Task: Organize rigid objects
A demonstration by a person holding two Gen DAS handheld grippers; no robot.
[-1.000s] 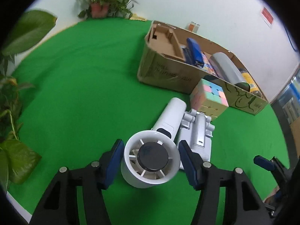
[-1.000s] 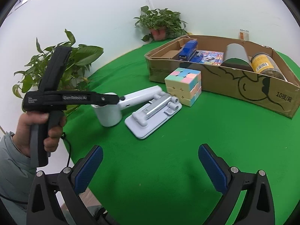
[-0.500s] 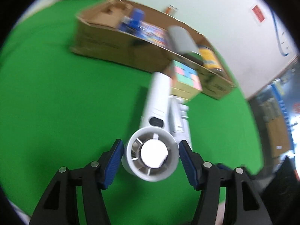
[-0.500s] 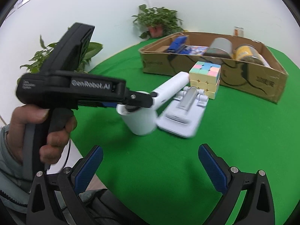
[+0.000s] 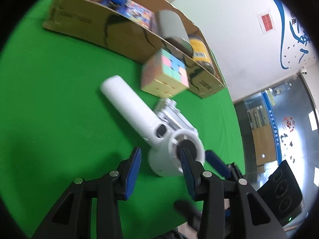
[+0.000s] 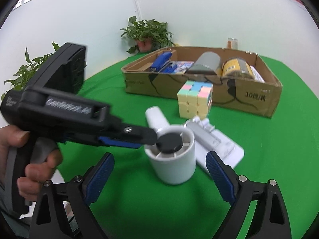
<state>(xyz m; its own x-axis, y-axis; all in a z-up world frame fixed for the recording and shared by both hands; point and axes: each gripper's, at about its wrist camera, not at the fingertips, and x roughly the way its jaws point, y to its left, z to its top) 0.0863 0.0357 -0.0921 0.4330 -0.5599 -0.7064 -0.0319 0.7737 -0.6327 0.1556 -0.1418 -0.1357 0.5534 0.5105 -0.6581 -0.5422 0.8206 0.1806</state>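
Note:
A white handheld fan [image 5: 159, 139] [image 6: 171, 155] stands on its round head on the green table, its handle pointing toward a pastel puzzle cube [image 5: 167, 73] [image 6: 194, 99]. A white folding stand [image 6: 215, 141] lies beside the fan. My left gripper [image 5: 161, 169] is open; its right finger lies over the fan's black hub, its left finger stands off the head's side. In the right wrist view its finger [image 6: 137, 137] touches the hub. My right gripper [image 6: 159, 177] is open and empty, straddling the fan's head from the near side.
A cardboard box [image 6: 235, 91] [image 5: 119, 31] behind the cube holds a blue stapler [image 6: 161, 60], a grey cylinder [image 6: 207, 63], a yellow-labelled jar [image 6: 237, 67] and a colourful booklet. Potted plants [image 6: 147, 33] stand at the table's far and left edges.
The left gripper has let go of the fan's head and shifted left, so its right finger now lies over the hub. The right gripper has moved in close around the fan.

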